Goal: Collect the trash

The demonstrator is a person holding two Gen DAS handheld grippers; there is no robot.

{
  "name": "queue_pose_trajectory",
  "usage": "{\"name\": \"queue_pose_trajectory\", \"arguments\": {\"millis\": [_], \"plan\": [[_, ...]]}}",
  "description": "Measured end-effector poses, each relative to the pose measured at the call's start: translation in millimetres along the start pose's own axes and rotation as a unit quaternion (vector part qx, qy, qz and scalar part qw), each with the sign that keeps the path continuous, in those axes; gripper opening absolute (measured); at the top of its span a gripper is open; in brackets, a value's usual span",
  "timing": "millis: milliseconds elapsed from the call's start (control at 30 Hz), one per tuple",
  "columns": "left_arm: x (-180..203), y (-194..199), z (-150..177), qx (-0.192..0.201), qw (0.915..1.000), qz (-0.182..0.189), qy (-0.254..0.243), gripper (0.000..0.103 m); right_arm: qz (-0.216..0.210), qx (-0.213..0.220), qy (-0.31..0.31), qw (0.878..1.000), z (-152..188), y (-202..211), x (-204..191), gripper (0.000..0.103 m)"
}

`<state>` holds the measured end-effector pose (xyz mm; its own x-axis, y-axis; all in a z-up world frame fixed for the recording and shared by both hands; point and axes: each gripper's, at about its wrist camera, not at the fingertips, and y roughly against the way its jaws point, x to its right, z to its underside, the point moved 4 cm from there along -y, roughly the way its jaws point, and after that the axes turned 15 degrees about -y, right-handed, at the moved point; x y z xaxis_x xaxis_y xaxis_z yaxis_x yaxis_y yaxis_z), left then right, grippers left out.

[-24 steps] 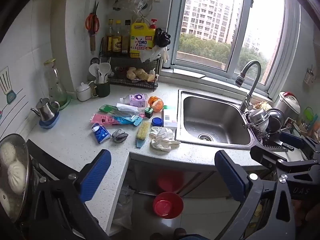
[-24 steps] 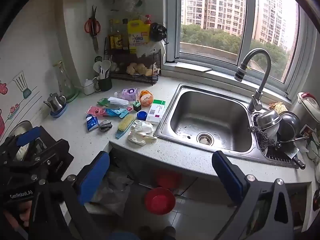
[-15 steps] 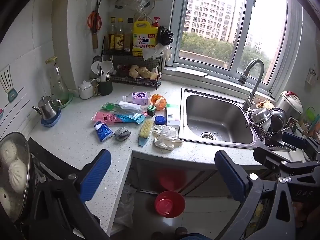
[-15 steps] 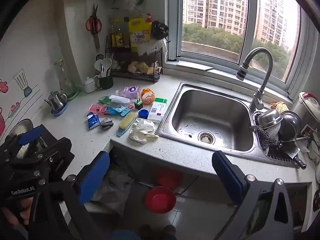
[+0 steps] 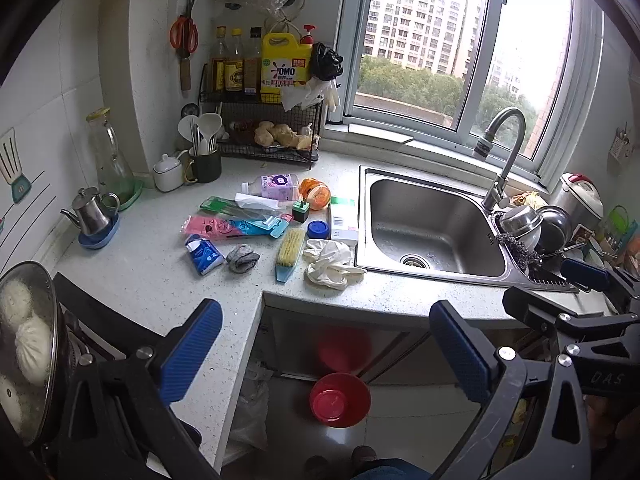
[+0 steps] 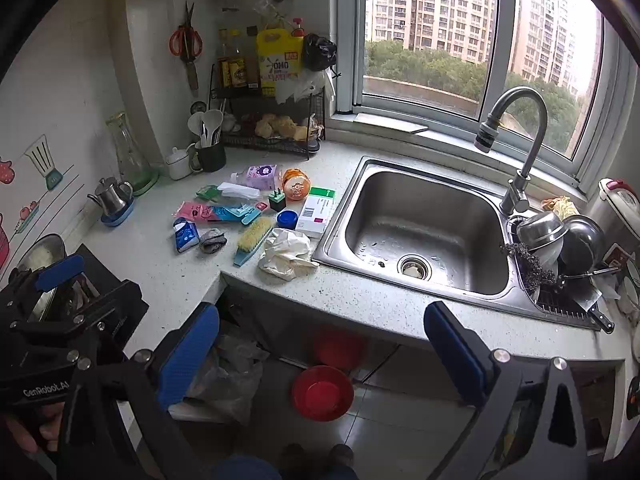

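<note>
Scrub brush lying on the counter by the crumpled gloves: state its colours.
Yellow bristles on a light blue back; clearest in the right wrist view.

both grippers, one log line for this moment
left gripper: open, empty | right gripper: open, empty | trash: on counter, untouched

Bare countertop (image 5: 152,272) lies before the litter cluster (image 5: 256,224); steamer pot (image 5: 28,344) crowds the left; sink (image 6: 424,224) basin stands unobstructed.
</note>
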<state>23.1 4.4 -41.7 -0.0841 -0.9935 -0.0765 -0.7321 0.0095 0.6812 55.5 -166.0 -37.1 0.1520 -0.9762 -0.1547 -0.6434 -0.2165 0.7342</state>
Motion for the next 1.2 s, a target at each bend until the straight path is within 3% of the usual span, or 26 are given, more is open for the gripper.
{"name": "queue_pose_trajectory", "arguments": {"millis": [1200], "plan": [[-1.3, 6.2, 11.8, -0.010, 0.9999, 0.003, 0.006, 0.103, -0.002, -0.008, 0.003, 1.000, 6.5, 2.0, -6.8, 0.103]]}}
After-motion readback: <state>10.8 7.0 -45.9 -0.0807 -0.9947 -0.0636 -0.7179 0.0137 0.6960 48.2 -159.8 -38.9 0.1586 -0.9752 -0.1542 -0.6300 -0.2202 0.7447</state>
